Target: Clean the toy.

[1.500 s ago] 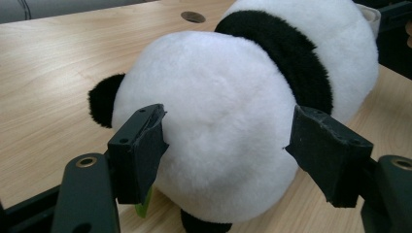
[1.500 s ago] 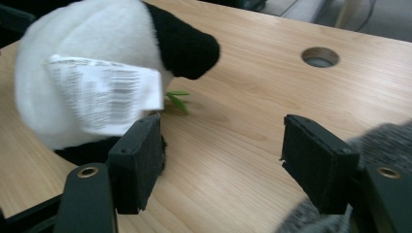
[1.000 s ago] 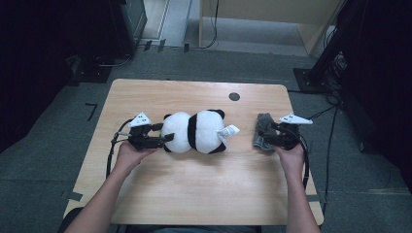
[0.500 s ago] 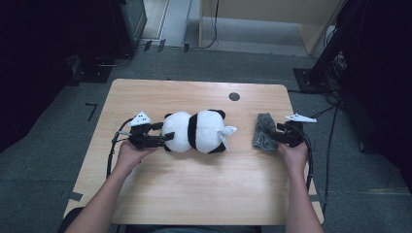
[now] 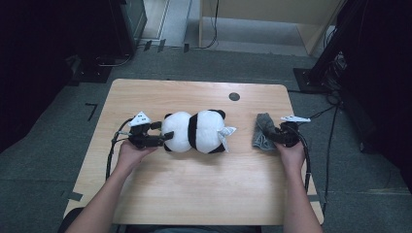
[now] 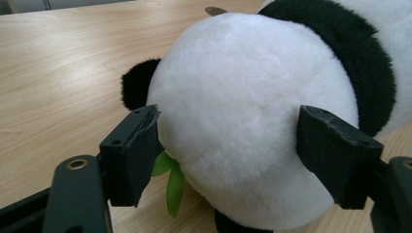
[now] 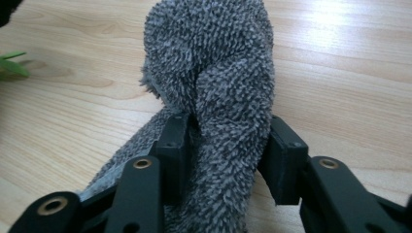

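Panda plush (image 5: pixel 197 131), white with black bands, between spread left tool (image 5: pixel 163 138); right tool (image 5: pixel 270 135) pinching grey cloth (image 5: pixel 262 130).

panda (image 6: pixel 252 121): soft plush | cloth (image 7: pixel 218 97): rough grey terry | table (image 5: pixel 194 194): smooth wood

Plush panda (image 5: pixel 197 132) lying on its side mid-table, grey terry cloth (image 5: pixel 263 132) bunched — well right.

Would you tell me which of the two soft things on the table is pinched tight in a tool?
The grey cloth, squeezed in the right tool. The left tool only straddles the panda plush.
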`<action>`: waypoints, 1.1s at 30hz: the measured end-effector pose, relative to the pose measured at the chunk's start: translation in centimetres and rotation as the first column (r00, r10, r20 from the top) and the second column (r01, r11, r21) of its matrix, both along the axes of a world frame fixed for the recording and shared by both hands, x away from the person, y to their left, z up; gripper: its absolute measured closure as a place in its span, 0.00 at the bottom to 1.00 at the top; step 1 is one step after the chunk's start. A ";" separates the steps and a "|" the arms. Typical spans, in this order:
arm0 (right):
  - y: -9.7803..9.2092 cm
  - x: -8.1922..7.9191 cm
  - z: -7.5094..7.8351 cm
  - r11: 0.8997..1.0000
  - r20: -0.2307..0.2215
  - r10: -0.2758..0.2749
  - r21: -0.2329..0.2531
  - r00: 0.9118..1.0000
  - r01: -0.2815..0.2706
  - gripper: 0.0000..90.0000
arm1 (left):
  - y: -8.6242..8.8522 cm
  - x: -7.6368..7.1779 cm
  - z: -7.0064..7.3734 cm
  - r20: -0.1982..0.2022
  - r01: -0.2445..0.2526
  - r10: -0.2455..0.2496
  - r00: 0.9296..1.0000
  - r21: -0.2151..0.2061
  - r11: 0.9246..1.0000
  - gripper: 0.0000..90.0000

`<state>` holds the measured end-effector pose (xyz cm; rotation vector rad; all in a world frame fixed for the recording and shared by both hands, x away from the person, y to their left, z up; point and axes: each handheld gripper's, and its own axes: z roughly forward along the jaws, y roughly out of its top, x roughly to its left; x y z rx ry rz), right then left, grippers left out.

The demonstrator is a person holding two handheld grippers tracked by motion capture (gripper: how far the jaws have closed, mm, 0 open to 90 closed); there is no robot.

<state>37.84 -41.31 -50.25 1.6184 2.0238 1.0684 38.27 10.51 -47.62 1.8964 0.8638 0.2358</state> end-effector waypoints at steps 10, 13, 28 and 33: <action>0.1 0.3 -0.5 1.000 -0.011 0.014 -0.022 1.000 -0.014 0.73 | -0.1 1.2 -1.3 -0.055 0.005 -0.007 0.998 -0.040 0.999 0.19; 0.1 0.4 -0.6 1.000 -0.021 0.011 -0.025 1.000 -0.011 0.75 | -0.1 1.2 -1.4 -0.072 0.013 -0.016 0.997 -0.039 0.999 0.20; 0.1 0.1 0.8 0.999 -0.085 -0.033 0.023 0.996 0.035 0.85 | -0.3 0.6 -0.6 -0.107 0.010 -0.016 0.994 -0.057 0.998 0.55; 0.3 -0.4 1.7 0.999 -0.052 -0.019 0.039 0.998 0.021 0.85 | -0.4 0.5 -0.4 -0.104 0.013 -0.018 0.994 -0.045 0.999 0.62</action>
